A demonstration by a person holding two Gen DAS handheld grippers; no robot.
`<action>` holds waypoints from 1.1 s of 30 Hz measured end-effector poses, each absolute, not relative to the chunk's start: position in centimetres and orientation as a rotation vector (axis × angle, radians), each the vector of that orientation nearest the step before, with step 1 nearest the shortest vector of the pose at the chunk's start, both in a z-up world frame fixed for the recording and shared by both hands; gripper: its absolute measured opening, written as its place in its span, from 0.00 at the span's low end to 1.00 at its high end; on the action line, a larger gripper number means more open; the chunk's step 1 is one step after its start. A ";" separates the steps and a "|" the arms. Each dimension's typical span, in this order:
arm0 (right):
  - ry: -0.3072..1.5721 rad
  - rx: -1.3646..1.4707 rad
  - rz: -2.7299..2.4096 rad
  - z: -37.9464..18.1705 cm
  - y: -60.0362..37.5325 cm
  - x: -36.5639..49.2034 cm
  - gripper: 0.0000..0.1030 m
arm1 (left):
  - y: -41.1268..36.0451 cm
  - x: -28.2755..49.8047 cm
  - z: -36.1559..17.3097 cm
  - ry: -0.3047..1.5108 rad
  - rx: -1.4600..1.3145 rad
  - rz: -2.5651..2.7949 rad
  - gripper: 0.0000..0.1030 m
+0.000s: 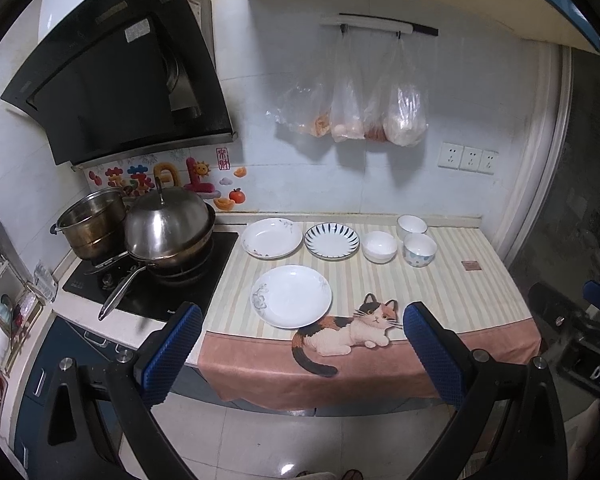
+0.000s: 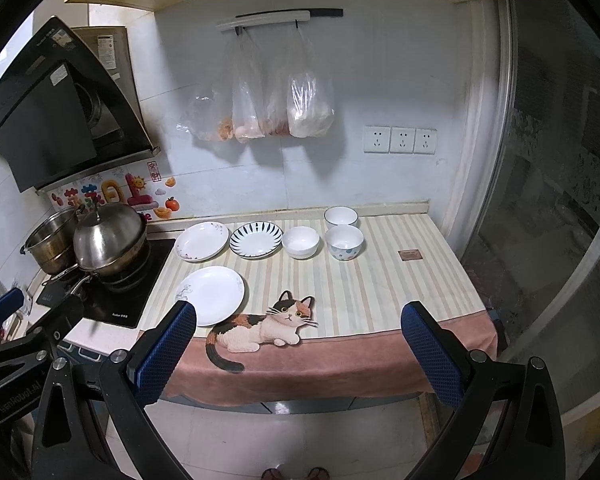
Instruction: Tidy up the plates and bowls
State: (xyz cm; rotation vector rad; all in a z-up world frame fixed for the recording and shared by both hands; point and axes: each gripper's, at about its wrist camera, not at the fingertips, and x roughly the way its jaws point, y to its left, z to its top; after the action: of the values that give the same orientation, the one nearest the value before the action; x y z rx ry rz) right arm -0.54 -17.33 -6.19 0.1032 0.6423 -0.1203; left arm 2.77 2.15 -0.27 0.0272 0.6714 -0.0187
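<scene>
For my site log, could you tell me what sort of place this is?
Most likely a home kitchen: a range hood above a stove with pots, and plates and bowls on a cloth-covered counter.

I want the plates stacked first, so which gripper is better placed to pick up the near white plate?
Probably the left gripper: open and empty, the near white plate lies almost straight ahead between its fingers. From the right gripper, also open, that plate sits off by its left finger.

Both grippers, left gripper [image 1: 302, 354] and right gripper [image 2: 298, 352], have black frames with silver screws (blue, seemingly dimpled pads)
</scene>
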 end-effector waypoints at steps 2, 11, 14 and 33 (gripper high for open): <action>0.632 0.132 -0.116 -7.0 -17.3 0.3 1.00 | 3.0 4.1 -1.1 0.674 0.027 -0.012 1.00; 0.788 0.225 -0.023 -15.0 -15.0 8.8 1.00 | 9.0 11.8 -6.9 0.759 0.007 0.058 1.00; 0.853 0.236 0.015 -18.3 -14.2 12.8 1.00 | 10.7 15.4 -10.2 0.844 -0.018 0.059 1.00; 1.338 0.293 0.257 -44.8 -10.8 43.3 0.80 | 14.9 37.3 -34.2 1.338 -0.258 0.016 0.64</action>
State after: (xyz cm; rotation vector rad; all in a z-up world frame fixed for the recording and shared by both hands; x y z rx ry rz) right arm 43.33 -10.77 -44.85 0.2931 1.3381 0.2574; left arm 37.26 14.88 -34.16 -0.2585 1.3376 0.0159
